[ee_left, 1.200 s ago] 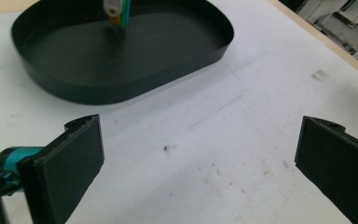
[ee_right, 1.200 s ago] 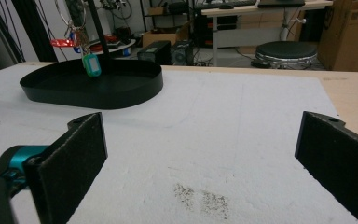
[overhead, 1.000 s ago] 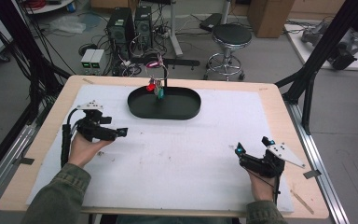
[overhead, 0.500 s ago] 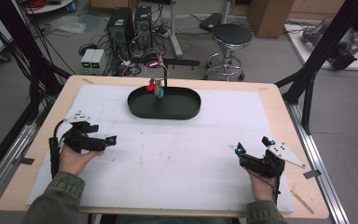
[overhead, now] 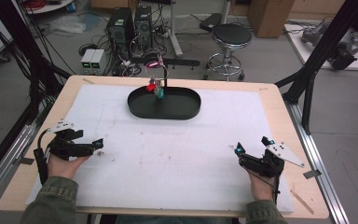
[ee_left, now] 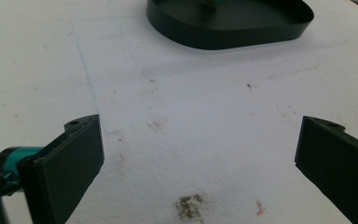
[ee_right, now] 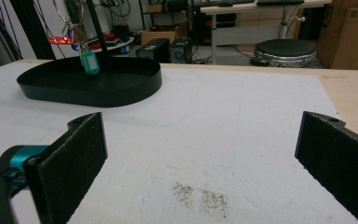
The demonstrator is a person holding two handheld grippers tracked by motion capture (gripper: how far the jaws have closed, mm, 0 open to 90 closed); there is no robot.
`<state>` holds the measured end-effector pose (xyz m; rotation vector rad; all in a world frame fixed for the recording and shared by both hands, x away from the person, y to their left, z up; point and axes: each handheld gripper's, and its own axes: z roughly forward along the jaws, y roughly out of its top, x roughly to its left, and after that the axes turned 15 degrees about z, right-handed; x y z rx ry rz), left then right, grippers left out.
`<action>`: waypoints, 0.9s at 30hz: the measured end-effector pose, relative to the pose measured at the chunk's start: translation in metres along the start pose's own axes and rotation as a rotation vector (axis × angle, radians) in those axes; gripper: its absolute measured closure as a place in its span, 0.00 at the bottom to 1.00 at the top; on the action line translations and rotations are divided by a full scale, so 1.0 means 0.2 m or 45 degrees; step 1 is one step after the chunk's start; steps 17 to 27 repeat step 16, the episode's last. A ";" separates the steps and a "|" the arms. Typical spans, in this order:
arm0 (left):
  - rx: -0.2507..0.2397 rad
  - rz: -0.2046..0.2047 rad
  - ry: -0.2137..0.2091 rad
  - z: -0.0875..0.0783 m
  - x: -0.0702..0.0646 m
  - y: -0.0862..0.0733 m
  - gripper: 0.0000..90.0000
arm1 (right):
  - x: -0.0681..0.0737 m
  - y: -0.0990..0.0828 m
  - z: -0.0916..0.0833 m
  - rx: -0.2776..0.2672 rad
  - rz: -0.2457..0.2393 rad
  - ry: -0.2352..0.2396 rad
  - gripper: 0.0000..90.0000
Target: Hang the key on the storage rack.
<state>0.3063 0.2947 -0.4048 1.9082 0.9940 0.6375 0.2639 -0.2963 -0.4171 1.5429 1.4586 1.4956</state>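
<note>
I am resting both claws released on the bench [overhead: 177, 154], left claw [overhead: 99, 143] at eight o'clock, right claw [overhead: 239, 153] at four, keeping clear of the black tray [overhead: 164, 113] at twelve, where key tags [overhead: 155, 87] are hanging from its stand.

Even, soft overhead light fills the room, the white table cover [overhead: 177, 154] looks bright without glare, shadows stay faint, and the close black pads [ee_left: 70, 168] appear slightly blurred.
</note>
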 end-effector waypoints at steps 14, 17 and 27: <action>-0.095 -0.015 0.215 -0.10 0.02 -0.10 0.02 | 0.00 0.00 0.02 0.007 -0.027 0.003 0.01; -0.114 0.000 0.232 -0.11 0.02 -0.10 0.02 | 0.01 0.00 0.02 0.012 -0.033 0.003 0.01; -0.114 0.000 0.232 -0.11 0.02 -0.10 0.02 | 0.01 0.00 0.02 0.012 -0.033 0.003 0.01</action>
